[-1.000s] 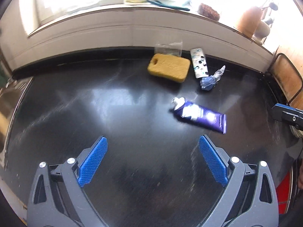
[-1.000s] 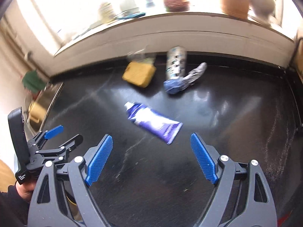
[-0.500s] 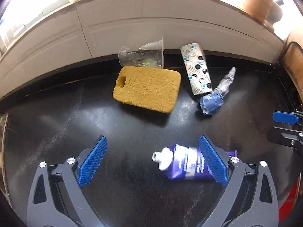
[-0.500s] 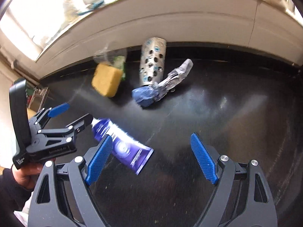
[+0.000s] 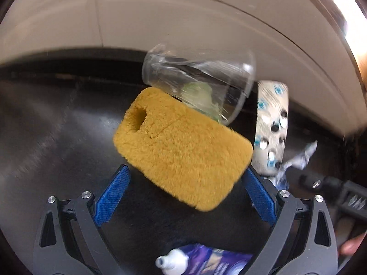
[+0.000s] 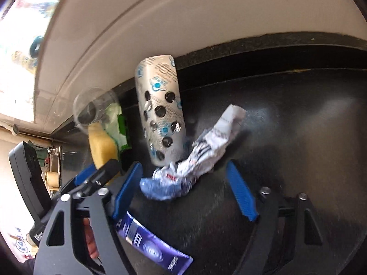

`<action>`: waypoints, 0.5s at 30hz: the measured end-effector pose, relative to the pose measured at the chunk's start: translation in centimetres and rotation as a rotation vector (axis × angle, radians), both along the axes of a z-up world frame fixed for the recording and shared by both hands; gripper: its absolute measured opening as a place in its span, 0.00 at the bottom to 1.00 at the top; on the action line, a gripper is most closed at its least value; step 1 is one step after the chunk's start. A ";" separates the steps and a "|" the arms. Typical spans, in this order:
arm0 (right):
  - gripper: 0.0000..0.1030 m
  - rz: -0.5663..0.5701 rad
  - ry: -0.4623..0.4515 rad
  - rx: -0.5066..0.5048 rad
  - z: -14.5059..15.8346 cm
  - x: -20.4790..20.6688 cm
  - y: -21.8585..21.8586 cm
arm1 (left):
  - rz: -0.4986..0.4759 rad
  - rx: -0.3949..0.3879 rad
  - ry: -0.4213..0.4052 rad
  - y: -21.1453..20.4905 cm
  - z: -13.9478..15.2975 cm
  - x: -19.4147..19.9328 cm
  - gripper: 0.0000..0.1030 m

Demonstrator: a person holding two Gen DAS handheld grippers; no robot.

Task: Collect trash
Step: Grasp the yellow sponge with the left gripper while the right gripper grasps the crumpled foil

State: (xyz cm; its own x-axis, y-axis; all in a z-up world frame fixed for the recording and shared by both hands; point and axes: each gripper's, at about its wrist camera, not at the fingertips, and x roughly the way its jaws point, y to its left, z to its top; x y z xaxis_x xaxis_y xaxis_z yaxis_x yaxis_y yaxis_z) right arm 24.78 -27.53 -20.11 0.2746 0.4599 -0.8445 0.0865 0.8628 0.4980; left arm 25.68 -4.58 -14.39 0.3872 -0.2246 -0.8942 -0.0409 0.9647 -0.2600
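Observation:
My left gripper (image 5: 185, 170) is open, and the near end of a yellow sponge (image 5: 181, 146) reaches between its fingertips. Behind the sponge a clear plastic cup (image 5: 197, 80) lies on its side with green scraps in it. My right gripper (image 6: 183, 167) hangs over a crumpled blue-and-white wrapper (image 6: 190, 169). Its jaws are closing, the wrapper is between them, and the pads are not pressing on it. A silver blister pack (image 6: 160, 114) lies just beyond. A purple tube (image 6: 149, 247) lies under the gripper bodies.
All of this lies on a black counter (image 6: 298, 137) against a white tiled wall (image 5: 183, 11). The left gripper (image 6: 91, 178) stands close beside my right one, held by a hand (image 6: 89, 247). A bright window ledge (image 6: 20, 34) runs above the wall.
Both grippers have moved forward and down toward the back wall, passing over the purple tube. The left now reaches the sponge, the right the wrapper. The right jaws have narrowed.

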 end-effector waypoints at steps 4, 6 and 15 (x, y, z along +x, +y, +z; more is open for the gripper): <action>0.28 -0.002 0.001 0.013 -0.2 0.1 -0.1 | 0.055 -0.064 -0.003 0.7 -0.4 0.5 0.81; 0.23 0.011 -0.019 -0.005 0.0 -0.2 -0.1 | 0.047 -0.067 -0.014 1.0 -0.1 0.2 0.73; 0.22 0.056 -0.078 -0.062 3.1 -4.7 0.5 | -0.055 0.017 -0.052 2.6 3.2 -5.5 0.60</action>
State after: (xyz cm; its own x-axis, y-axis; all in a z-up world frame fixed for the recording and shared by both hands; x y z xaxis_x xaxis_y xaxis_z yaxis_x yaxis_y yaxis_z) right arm 20.06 -27.02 -17.02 0.3160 0.4240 -0.8488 0.0002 0.8946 0.4469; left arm 20.16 -1.95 -11.19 0.4206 -0.2316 -0.8772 0.0249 0.9694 -0.2440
